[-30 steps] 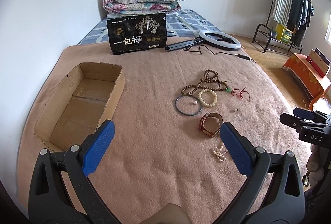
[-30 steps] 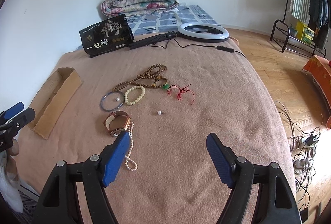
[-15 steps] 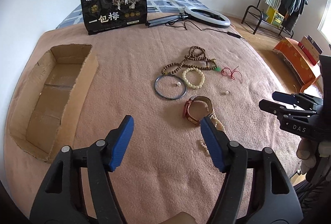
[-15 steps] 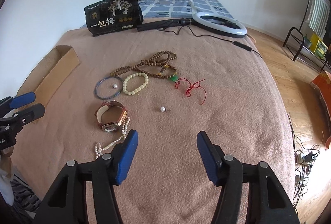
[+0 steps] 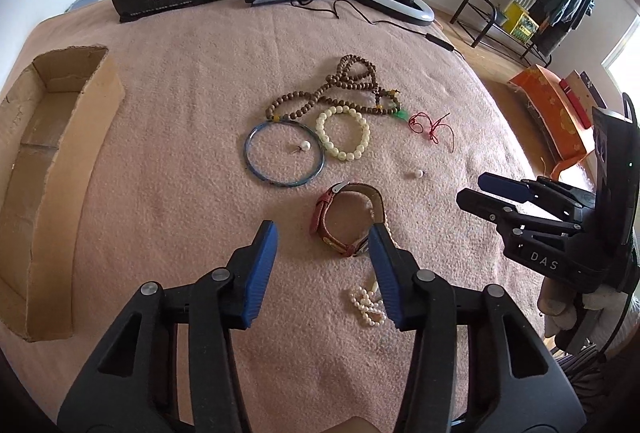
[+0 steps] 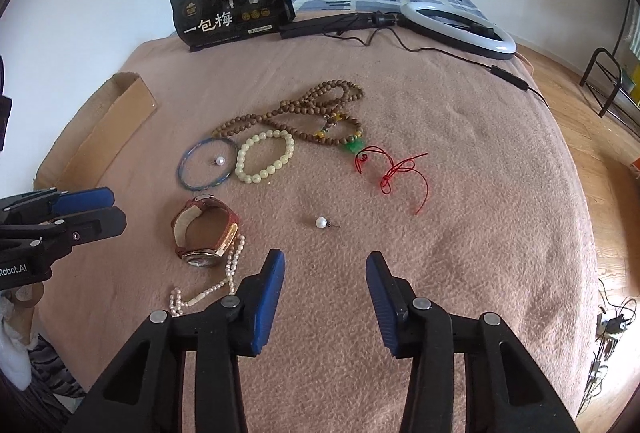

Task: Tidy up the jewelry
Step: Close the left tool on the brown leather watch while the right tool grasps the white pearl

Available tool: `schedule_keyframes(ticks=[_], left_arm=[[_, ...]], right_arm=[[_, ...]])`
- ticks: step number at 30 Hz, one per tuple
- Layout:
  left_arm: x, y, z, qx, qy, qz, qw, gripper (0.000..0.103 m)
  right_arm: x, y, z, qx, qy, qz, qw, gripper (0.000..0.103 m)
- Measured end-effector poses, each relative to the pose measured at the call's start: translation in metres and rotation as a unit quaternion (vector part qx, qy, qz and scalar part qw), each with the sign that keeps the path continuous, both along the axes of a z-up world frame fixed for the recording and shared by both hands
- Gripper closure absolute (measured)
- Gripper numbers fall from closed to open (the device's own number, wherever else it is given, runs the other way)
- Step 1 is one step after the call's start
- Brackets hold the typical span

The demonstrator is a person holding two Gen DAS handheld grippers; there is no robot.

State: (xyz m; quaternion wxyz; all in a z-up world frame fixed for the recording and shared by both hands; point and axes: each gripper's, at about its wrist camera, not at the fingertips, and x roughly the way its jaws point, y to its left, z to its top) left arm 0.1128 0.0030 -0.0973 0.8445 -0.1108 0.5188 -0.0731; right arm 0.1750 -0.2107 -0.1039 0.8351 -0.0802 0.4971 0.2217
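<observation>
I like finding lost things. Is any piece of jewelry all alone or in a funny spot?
Yes. Two loose pearl studs lie apart: one alone on the pink blanket, the other inside the blue bangle. A pearl strand lies tangled under the watch.

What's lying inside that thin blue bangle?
Inside the blue bangle lies one small pearl earring on bare pink blanket. Nothing else shows there; nothing covers it.

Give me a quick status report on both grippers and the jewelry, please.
Left gripper and right gripper closing, nothing between jaws. Watch, pearl strand, bracelets all on blanket; cardboard box holds nothing visible. Nothing in the way.
</observation>
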Motion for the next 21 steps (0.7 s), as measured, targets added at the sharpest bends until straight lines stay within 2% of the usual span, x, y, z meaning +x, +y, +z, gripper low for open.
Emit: schedule_keyframes(ticks=[3, 8, 10, 17, 21], left_arm=[[0.009, 0.0, -0.009, -0.01, 0.014, -0.002, 0.9998, 0.061], [0.02, -0.001, -0.022, -0.027, 0.032, -0.005, 0.9991, 0.061], [0.023, -0.001, -0.027, -0.026, 0.037, -0.006, 0.999, 0.067], [0.03, -0.001, -0.035, -0.033, 0.047, -0.007, 0.9983, 0.068], [0.034, 0.001, -0.043, -0.037, 0.059, -0.002, 0.9976, 0.075]], right_arm=[[0.007, 0.007, -0.006, -0.003, 0.003, 0.011, 1.0, 0.063], [0.017, 0.021, -0.013, -0.012, -0.001, 0.033, 0.999, 0.067], [0.022, 0.025, -0.018, -0.016, 0.003, 0.036, 0.999, 0.07], [0.033, 0.032, -0.031, -0.023, 0.014, 0.045, 0.999, 0.071], [0.037, 0.029, -0.038, -0.021, 0.024, 0.04, 0.999, 0.074]])
